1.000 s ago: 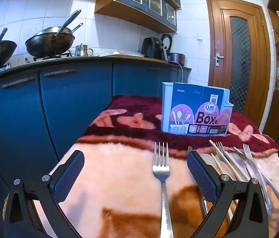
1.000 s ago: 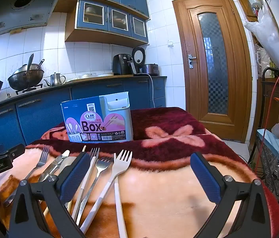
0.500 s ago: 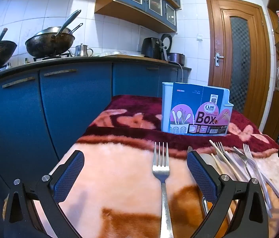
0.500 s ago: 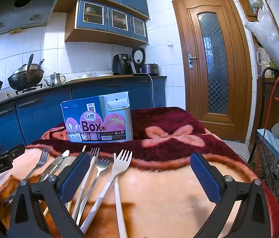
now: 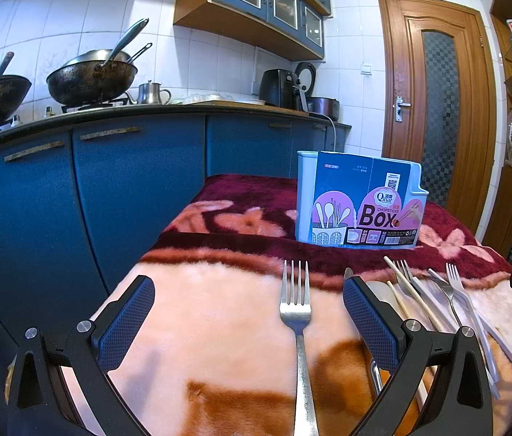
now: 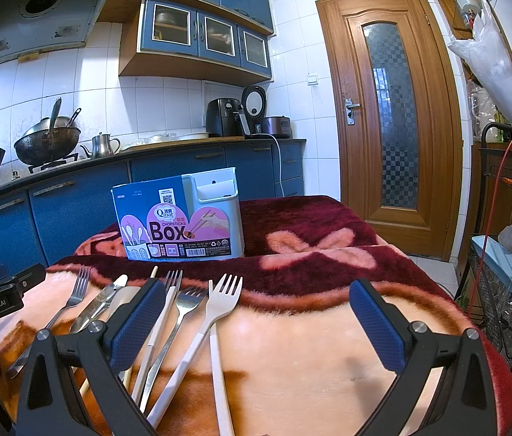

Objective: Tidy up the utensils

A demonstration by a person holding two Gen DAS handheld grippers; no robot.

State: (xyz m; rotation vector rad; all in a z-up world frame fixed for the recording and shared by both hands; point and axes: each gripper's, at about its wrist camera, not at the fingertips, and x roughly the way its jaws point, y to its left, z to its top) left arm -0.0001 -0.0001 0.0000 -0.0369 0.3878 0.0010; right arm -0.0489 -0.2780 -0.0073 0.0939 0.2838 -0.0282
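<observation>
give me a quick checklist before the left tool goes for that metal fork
1. Left tool open: ok, jaws spread wide.
2. Metal fork between the fingers: ok, though nearer the right finger.
3. Fork lies apart from the utensil pile: ok.
4. Chopsticks box upright on the blanket: ok.
5. Box compartments free inside: cannot tell, top not visible.
6. Right tool empty and open: ok.
</observation>
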